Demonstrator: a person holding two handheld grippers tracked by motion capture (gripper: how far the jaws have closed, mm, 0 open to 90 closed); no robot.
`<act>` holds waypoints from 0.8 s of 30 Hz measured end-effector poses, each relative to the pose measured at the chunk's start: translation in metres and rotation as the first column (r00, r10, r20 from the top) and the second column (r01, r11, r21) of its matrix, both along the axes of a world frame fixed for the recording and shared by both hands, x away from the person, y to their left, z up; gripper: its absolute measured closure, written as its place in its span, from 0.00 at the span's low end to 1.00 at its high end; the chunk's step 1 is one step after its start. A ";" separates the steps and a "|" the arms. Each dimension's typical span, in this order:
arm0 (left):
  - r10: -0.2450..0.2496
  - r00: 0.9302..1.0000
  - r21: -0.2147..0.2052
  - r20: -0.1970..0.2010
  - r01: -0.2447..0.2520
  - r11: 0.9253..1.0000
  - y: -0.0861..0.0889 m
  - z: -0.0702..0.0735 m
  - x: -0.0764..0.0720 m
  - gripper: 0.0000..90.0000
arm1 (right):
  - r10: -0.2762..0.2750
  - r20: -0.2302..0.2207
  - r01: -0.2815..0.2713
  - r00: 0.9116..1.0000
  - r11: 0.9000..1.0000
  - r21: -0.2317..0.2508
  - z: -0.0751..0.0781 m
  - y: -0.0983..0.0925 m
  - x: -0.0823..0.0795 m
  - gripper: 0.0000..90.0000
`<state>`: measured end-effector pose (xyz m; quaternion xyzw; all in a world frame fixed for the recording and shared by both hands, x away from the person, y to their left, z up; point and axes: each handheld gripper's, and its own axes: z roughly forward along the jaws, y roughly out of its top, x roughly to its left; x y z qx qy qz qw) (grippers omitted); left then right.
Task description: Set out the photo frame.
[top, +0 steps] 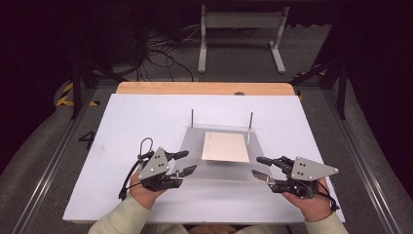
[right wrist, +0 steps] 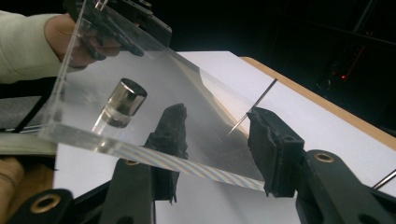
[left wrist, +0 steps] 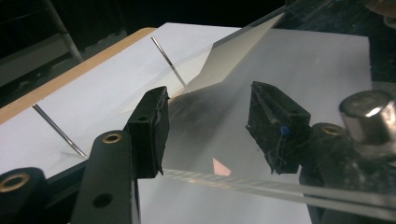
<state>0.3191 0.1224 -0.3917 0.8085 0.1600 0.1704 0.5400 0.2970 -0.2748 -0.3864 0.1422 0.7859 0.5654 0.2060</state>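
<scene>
Person at the table w/ a gripper in each hand, working a clear acrylic plate (top: 219, 168) that sits over the white board (top: 126, 122). The plate's near edge looks raised, its far edge down by two thin metal pins (top: 193, 117) standing upright on the board. A tan paper sheet (top: 225, 146) lies under or on the plate, can't tell which thru the clear plastic.

Left gripper (top: 185, 163) is at the plate's near-left corner, jaws apart, the plate edge passing between them; not pinched yet as far as I can see. Right gripper (top: 260, 168) is at the near-right corner, jaws also apart w/ the edge running across them, one jaw below the plate, one beside it. A small metal cylinder (right wrist: 122, 102) shows thru the plate in the right gripper view.

My guess: they're abt to grip both near corners. Next move needs both jaws closing evenly on the edge, so the plate doesn't slip or skew vs the pins.
</scene>
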 end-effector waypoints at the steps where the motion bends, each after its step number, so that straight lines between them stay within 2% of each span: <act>1: -0.007 1.000 0.000 -0.006 0.007 1.000 0.001 0.002 -0.002 0.53 | 0.002 -0.004 -0.002 1.000 1.000 0.001 0.001 0.000 -0.001 0.60; 6: -0.039 0.999 -0.012 -0.014 0.039 0.999 0.004 0.013 -0.010 0.55 | 0.030 -0.039 -0.028 0.999 0.999 0.028 0.012 -0.003 -0.009 0.61; 13: -0.067 0.998 -0.040 -0.019 0.067 0.997 0.006 0.025 -0.017 0.58 | 0.044 -0.043 -0.042 0.998 0.998 0.052 0.025 -0.006 -0.015 0.62; 14: -0.068 0.998 -0.039 -0.010 0.068 0.997 0.006 0.026 -0.016 0.58 | 0.045 -0.041 -0.043 0.998 0.998 0.055 0.026 -0.006 -0.016 0.63; 19: -0.057 0.998 -0.058 -0.005 0.056 0.997 0.006 0.030 -0.014 0.58 | 0.033 -0.024 -0.032 0.999 0.997 0.066 0.030 -0.006 -0.014 0.63; 24: 0.000 1.000 -0.103 0.031 0.003 0.995 0.005 0.036 -0.008 0.56 | 0.001 0.011 -0.002 1.000 0.995 0.101 0.036 -0.006 -0.009 0.63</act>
